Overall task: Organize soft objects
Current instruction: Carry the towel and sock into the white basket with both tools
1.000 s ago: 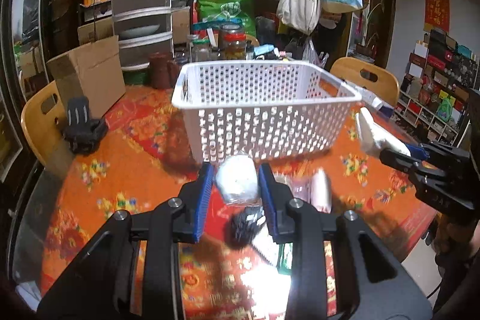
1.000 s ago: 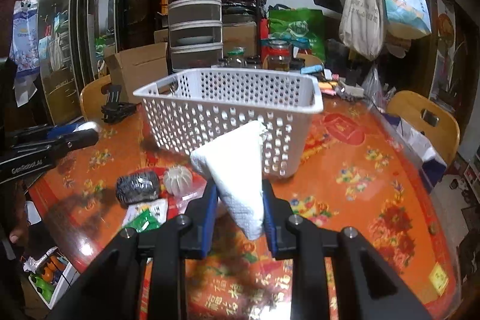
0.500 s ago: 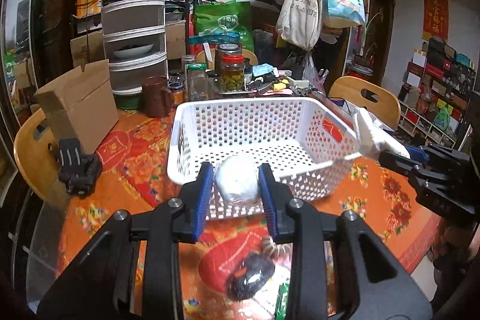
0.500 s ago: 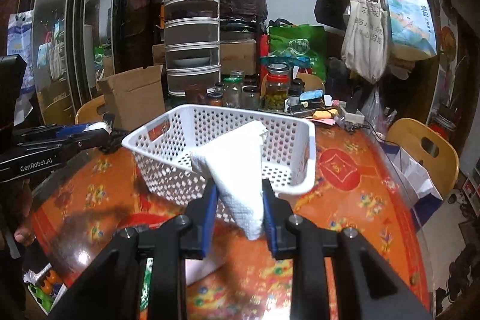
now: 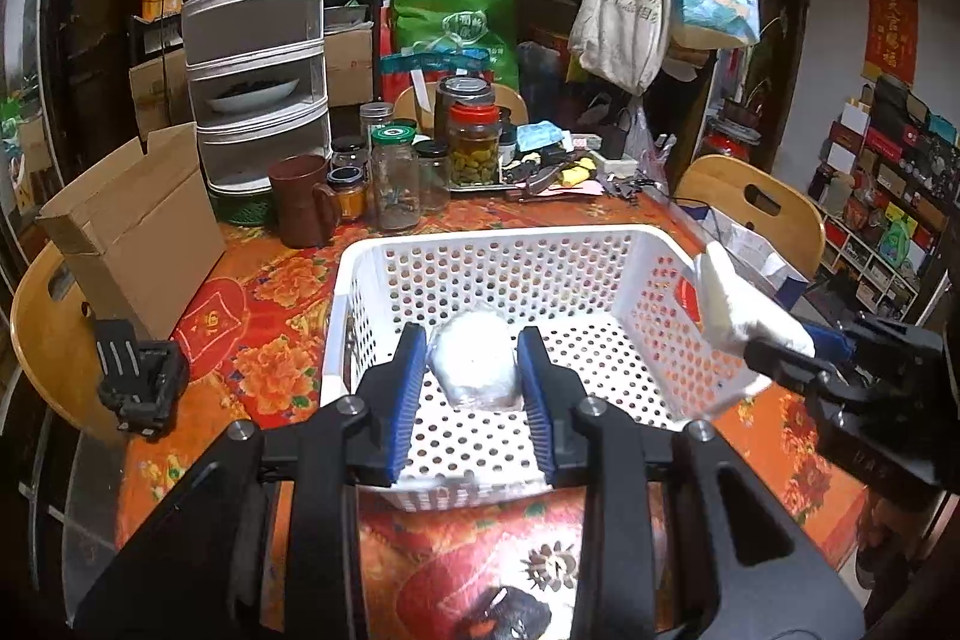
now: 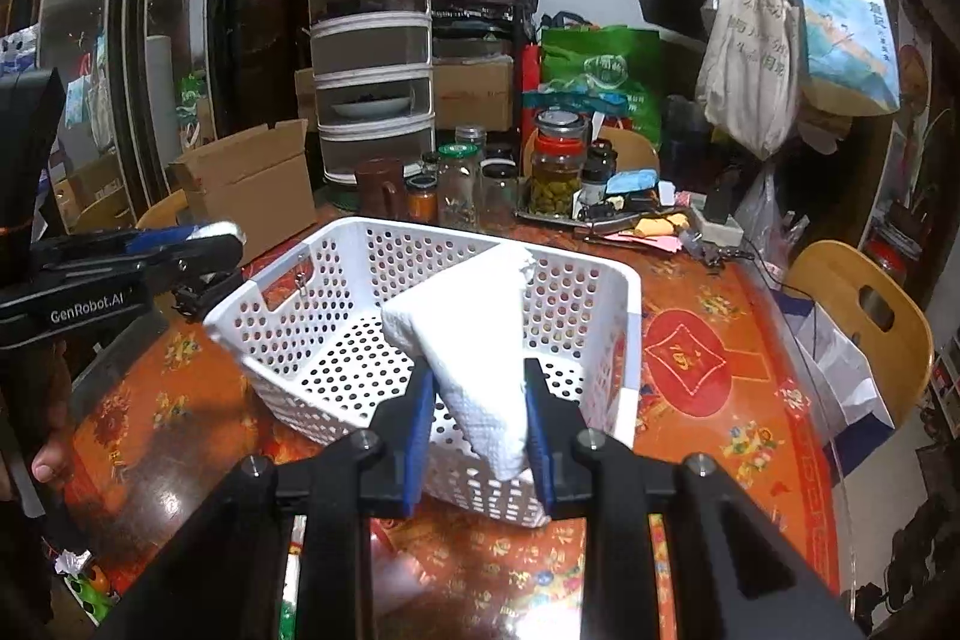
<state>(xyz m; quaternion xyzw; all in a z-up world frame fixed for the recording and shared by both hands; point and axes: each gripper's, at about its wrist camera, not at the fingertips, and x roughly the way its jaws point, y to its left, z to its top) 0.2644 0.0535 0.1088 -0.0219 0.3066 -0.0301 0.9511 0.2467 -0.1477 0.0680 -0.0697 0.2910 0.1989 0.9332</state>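
A white perforated basket (image 5: 360, 292) stands on the red floral table; it also shows in the right wrist view (image 6: 624, 316). My left gripper (image 5: 474, 376) is shut on a round white soft ball (image 5: 474, 361) and holds it above the basket's near part. My right gripper (image 6: 477, 421) is shut on a folded white cloth (image 6: 468, 322) above the basket's near right corner. The right gripper with the cloth (image 5: 738, 310) shows at the right in the left wrist view. The left gripper (image 6: 210, 241) shows at the left in the right wrist view.
Jars (image 5: 393, 178), a brown mug (image 5: 300, 199) and a stacked grey drawer unit (image 5: 258, 58) stand behind the basket. A cardboard box (image 5: 132, 232) and a black clip (image 5: 141, 379) are at the left. A dark soft item (image 5: 510, 613) lies on the table below my left gripper. Wooden chairs (image 6: 858, 316) surround the table.
Both grippers rose and moved forward over the basket with their loads. The basket now appears lower and closer, with its inside floor in full view.
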